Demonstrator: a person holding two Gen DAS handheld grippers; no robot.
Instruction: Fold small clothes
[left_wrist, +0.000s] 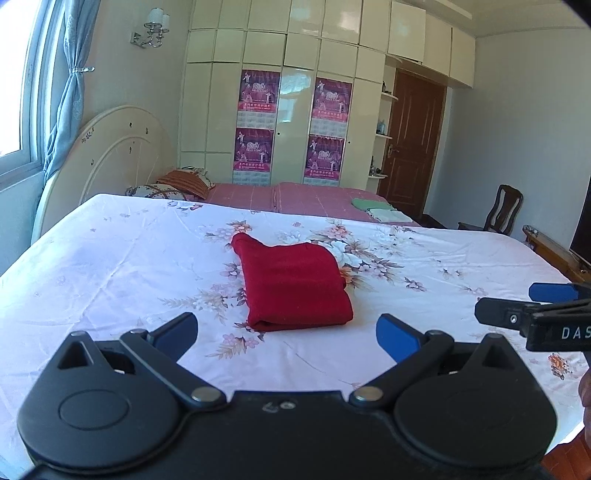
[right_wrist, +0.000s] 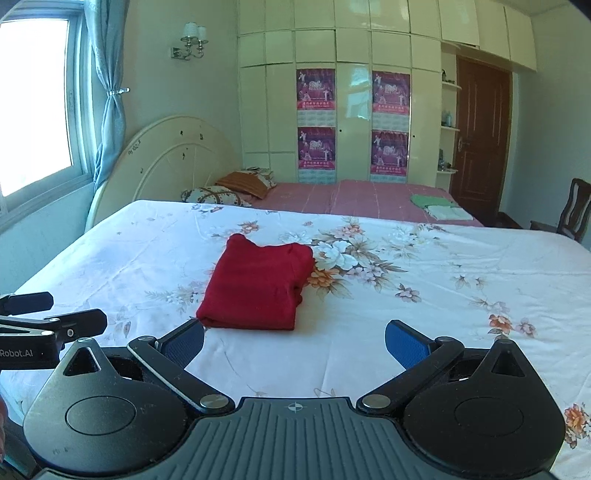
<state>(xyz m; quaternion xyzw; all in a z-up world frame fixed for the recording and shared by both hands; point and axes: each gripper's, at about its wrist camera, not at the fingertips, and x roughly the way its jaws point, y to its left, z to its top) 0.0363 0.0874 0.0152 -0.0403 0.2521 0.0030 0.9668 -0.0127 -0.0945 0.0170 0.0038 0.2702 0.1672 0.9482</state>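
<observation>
A red garment (left_wrist: 293, 286) lies folded into a neat rectangle on the white floral bedsheet (left_wrist: 110, 266); it also shows in the right wrist view (right_wrist: 256, 284). My left gripper (left_wrist: 288, 334) is open and empty, hovering just in front of the garment's near edge. My right gripper (right_wrist: 295, 341) is open and empty, a little in front and to the right of the garment. Each gripper shows in the other's view: the right one at the right edge (left_wrist: 517, 306), the left one at the left edge (right_wrist: 48, 314).
A second bed with a pink cover (left_wrist: 314, 197) stands behind, with folded green and white cloths (left_wrist: 380, 212) and pillows (left_wrist: 173, 184). A cream wardrobe (left_wrist: 295, 110), a brown door (left_wrist: 413, 140) and a wooden chair (left_wrist: 506, 210) stand beyond. A window (right_wrist: 33, 107) is at left.
</observation>
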